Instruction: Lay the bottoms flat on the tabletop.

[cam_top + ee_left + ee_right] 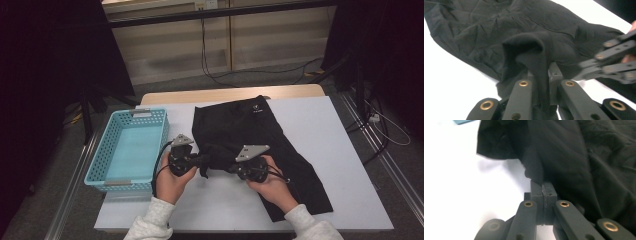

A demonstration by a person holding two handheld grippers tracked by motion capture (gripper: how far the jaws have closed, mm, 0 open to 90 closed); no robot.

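Item 1, sleeves and hands: your two forearms come in at the bench's [350, 150] near edge, each hand on a set of tongs, both at the near-left hem of the black garment [260, 145].

Item 2, black garment: dark trousers or shorts, spread flat across the middle of the bench, a small pale logo at the far end, one leg running toward the near right corner. Its near-left edge is lifted into a bunched fold between the two tongs.

Item 3, left tongs [192, 161]: clenched on that fold. In the left gripper view the cloth [534, 50] drapes over the tips and is pinched between the jaws [541, 75].

Item 4, right tongs [235, 165]: clamped on the same edge just to the right of the left tongs. In the right gripper view the jaws meet on a thin lip of fabric [543, 188].

Item 5, blue basket [100, 165]: left of the garment, nothing visible inside, near it but apart.

Step in hand, by judgement: both grips are made on the garment's near edge, so folding is starting; nothing is folded over yet.

Next move, by judgement: you lift the pinched edge and carry it away from you over the garment's far part, keeping both tongs level and evenly spaced so the fold lands straight. The right-hand pinch looks shallow; watch for slip.
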